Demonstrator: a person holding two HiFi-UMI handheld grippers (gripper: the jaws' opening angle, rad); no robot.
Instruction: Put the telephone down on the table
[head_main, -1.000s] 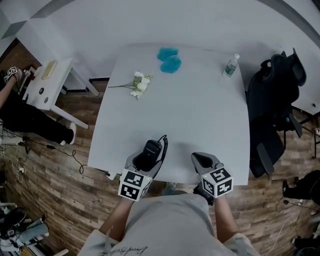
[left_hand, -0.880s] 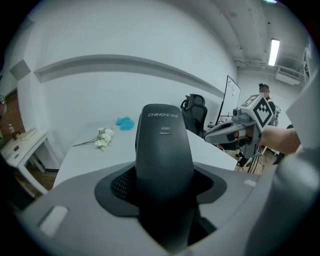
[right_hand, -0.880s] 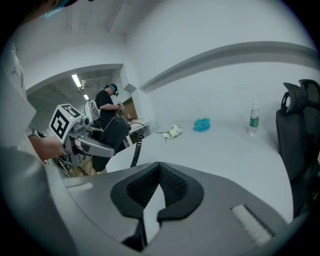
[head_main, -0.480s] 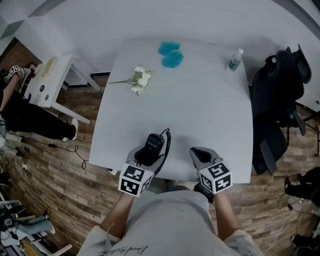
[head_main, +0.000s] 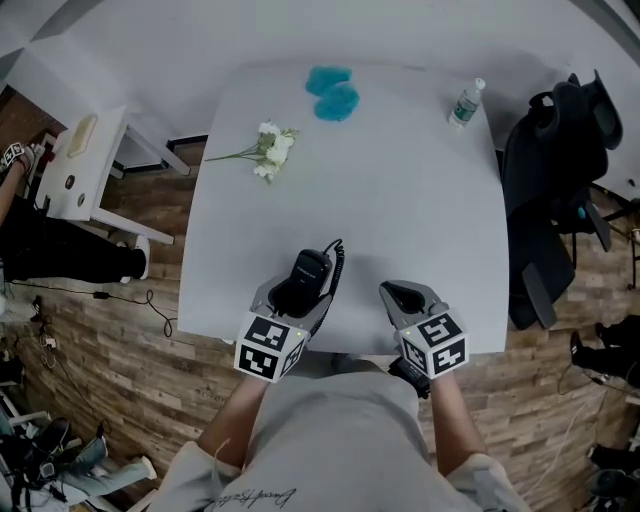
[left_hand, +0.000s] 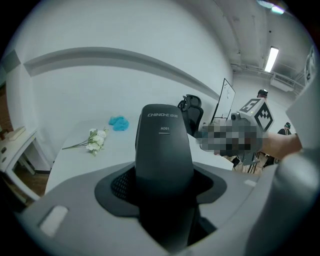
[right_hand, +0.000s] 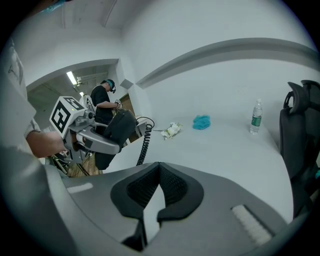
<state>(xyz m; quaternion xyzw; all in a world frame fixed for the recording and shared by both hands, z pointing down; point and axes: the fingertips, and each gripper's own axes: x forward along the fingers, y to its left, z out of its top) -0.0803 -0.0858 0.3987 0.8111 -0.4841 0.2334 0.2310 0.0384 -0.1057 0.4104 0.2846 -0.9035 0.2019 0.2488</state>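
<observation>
L gripper (left_hand: 162, 197) clamps black plastic telephone handset (left_hand: 163, 145), centre; white flower sprig (left_hand: 95, 141), blue fuzzy cloth (left_hand: 119, 122) approx 10 o'clock.

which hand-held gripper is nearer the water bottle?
Right. The right hand-held gripper is at the near edge of the table, on the same side as the water bottle; the left hand-held gripper, holding the telephone, sits farther left.
</observation>
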